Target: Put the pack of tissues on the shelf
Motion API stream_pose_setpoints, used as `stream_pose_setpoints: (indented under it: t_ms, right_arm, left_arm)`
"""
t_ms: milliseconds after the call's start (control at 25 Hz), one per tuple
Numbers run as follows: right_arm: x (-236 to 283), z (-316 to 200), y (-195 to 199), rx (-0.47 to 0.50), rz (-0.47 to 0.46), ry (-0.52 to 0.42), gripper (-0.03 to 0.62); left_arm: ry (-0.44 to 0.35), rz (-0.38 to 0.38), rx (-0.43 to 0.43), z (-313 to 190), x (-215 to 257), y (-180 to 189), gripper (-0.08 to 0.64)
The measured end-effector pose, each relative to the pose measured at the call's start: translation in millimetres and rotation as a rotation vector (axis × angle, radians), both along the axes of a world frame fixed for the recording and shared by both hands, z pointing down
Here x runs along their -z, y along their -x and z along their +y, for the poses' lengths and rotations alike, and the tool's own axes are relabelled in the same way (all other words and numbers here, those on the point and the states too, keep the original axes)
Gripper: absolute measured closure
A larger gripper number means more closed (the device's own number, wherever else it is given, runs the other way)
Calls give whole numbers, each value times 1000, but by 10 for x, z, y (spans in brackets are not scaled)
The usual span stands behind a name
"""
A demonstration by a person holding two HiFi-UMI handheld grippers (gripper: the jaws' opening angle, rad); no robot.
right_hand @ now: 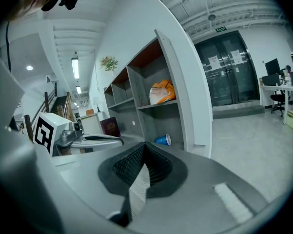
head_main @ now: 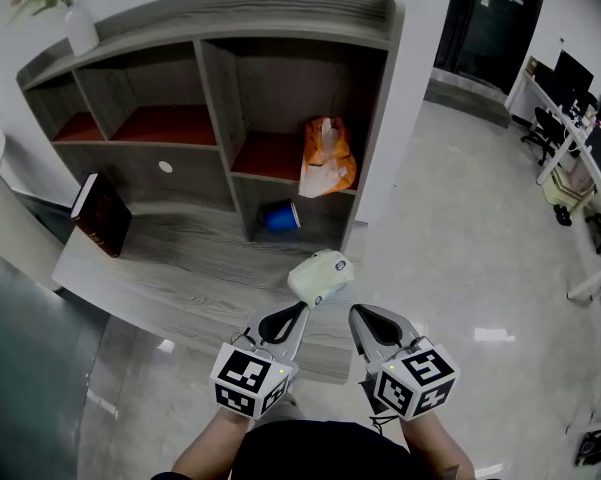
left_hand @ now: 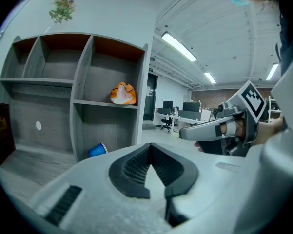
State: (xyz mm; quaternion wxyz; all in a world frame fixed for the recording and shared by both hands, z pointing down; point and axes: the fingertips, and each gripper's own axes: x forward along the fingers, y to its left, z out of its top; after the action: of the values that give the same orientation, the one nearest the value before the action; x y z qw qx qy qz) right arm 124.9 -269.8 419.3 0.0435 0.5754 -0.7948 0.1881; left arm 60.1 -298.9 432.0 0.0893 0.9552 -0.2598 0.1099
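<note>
A pale, rounded pack of tissues (head_main: 320,274) lies on the grey wooden counter (head_main: 180,263) in front of the shelf unit (head_main: 220,88). My left gripper (head_main: 304,308) hangs just short of the pack, its tips right at the near edge. Its jaws are shut and nothing shows between them in the left gripper view (left_hand: 150,146), where the pack is hidden. My right gripper (head_main: 355,314) is beside it, to the right of the pack, also shut and empty (right_hand: 145,145).
An orange-and-white bag (head_main: 327,156) sits in the shelf's right middle compartment, with a blue cup (head_main: 280,217) on its side below it. A dark book (head_main: 102,214) leans at the counter's left. A vase of flowers (head_main: 78,23) tops the shelf. Office desks (head_main: 580,138) stand far right.
</note>
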Motion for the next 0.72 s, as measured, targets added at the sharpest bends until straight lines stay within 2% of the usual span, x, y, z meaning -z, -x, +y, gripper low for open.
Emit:
stream_pose_setpoints:
  t_ms: [720]
  right_arm:
    - [-167,-54,108,3,-9,29,592]
  left_arm:
    - [45,-18,1,58,-176,93,565]
